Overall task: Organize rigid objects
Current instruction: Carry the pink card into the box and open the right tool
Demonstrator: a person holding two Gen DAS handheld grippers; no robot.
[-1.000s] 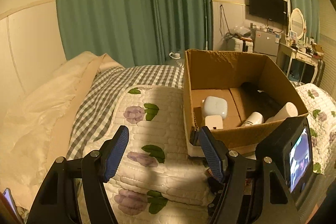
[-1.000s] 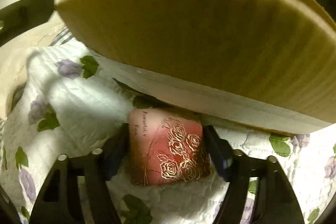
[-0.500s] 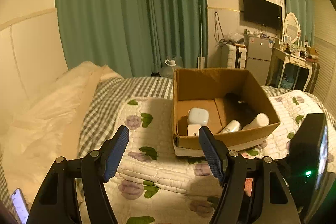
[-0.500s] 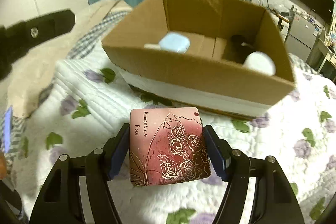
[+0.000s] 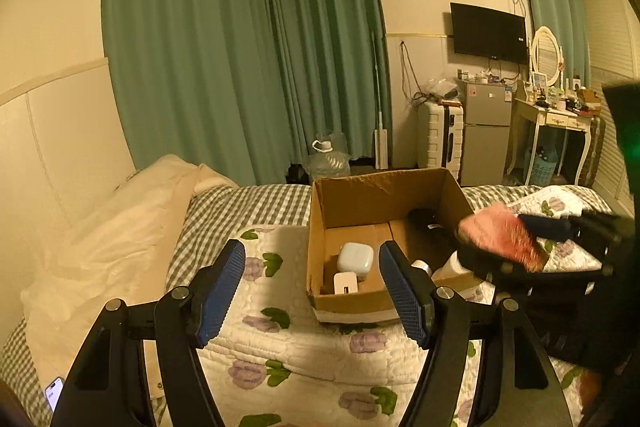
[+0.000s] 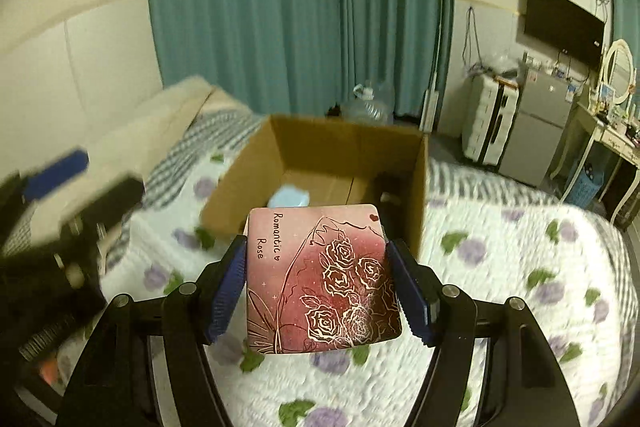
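Observation:
My right gripper (image 6: 320,287) is shut on a pink tin with gold roses (image 6: 320,279), held in the air in front of the open cardboard box (image 6: 320,147). It shows blurred in the left wrist view (image 5: 500,239) at the box's right edge. My left gripper (image 5: 312,291) is open and empty, above the quilt in front of the box (image 5: 348,303). Inside the box lie a pale blue case (image 5: 355,259), a small white charger (image 5: 346,283), a white bottle (image 5: 444,269) and a dark object (image 5: 424,217).
The box stands on a flowered quilt (image 5: 288,355) on a bed with a checked sheet (image 5: 248,203). A cream pillow (image 5: 104,239) lies left. A phone (image 5: 54,393) lies at the bed's left edge. Green curtains, a fridge and a dresser stand behind.
Both grippers rose and drew back from the box. The right gripper lifted the pink tin off the quilt to above box height. The left stayed open.

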